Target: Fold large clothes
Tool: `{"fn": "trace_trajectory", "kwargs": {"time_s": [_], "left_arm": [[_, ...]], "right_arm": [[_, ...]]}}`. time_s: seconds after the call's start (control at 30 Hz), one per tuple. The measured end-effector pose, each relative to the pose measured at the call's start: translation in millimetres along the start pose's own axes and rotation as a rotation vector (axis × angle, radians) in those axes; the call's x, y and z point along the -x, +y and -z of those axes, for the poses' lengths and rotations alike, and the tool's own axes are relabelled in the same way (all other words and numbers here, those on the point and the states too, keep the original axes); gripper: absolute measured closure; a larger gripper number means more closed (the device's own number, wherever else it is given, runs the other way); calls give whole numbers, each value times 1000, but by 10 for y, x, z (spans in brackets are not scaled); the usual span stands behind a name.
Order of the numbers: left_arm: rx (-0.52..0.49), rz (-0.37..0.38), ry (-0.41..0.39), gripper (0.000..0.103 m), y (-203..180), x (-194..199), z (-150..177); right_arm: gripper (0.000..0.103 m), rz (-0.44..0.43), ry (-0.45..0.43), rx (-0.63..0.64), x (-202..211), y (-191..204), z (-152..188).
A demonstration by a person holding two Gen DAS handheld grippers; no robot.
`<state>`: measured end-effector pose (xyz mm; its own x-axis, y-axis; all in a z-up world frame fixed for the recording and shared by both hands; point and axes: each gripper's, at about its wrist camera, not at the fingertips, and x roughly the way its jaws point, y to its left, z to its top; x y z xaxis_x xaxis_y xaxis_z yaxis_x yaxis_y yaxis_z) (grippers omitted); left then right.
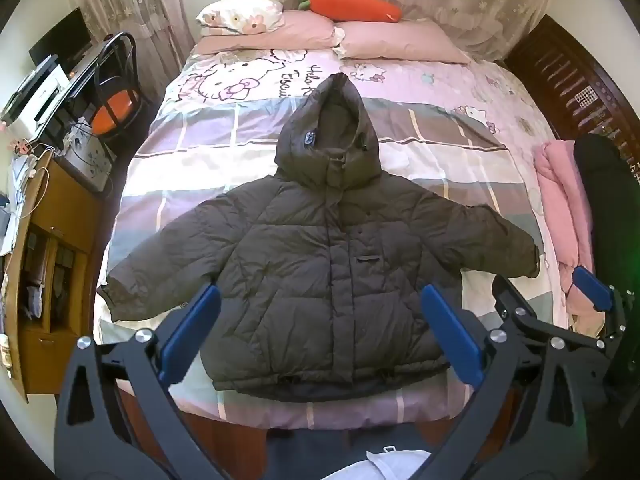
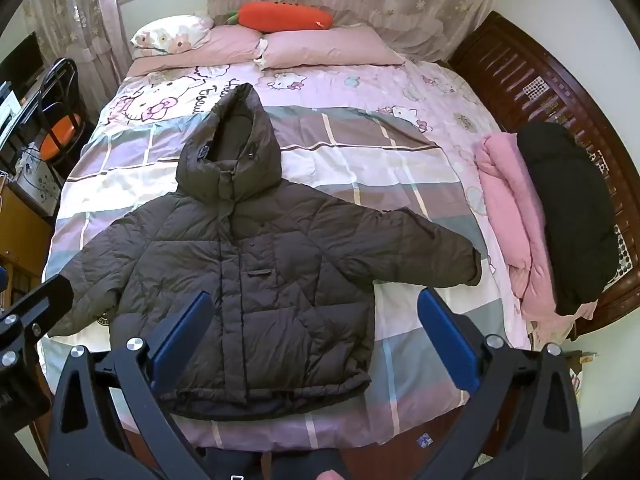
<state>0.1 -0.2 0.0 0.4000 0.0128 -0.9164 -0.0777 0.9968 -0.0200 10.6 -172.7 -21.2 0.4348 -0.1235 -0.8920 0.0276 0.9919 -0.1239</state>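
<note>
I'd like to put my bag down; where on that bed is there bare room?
Bare quilt lies between the jacket hood and pillows, and between the jacket's sleeve and the pink garment. The right edge is crowded.

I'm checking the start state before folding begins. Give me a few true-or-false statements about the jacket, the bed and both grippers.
1. The puffer jacket lies front up, sleeves spread. True.
2. The left gripper grips its hem. False: open, holding nothing.
3. The carrot plush lies on the pillows. True.
4. The hood is folded under. False: it lies extended toward the pillows.
5. The right gripper is open. True.
</note>
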Motion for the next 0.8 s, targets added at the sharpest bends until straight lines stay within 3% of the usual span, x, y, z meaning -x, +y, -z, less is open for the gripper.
{"fn": "trace_trajectory", "kwargs": {"time_s": [0.8], "left_arm": [[15, 2, -8, 2, 64, 41, -24]], "right_arm": [[1, -4, 0, 0, 20, 10, 27]]}}
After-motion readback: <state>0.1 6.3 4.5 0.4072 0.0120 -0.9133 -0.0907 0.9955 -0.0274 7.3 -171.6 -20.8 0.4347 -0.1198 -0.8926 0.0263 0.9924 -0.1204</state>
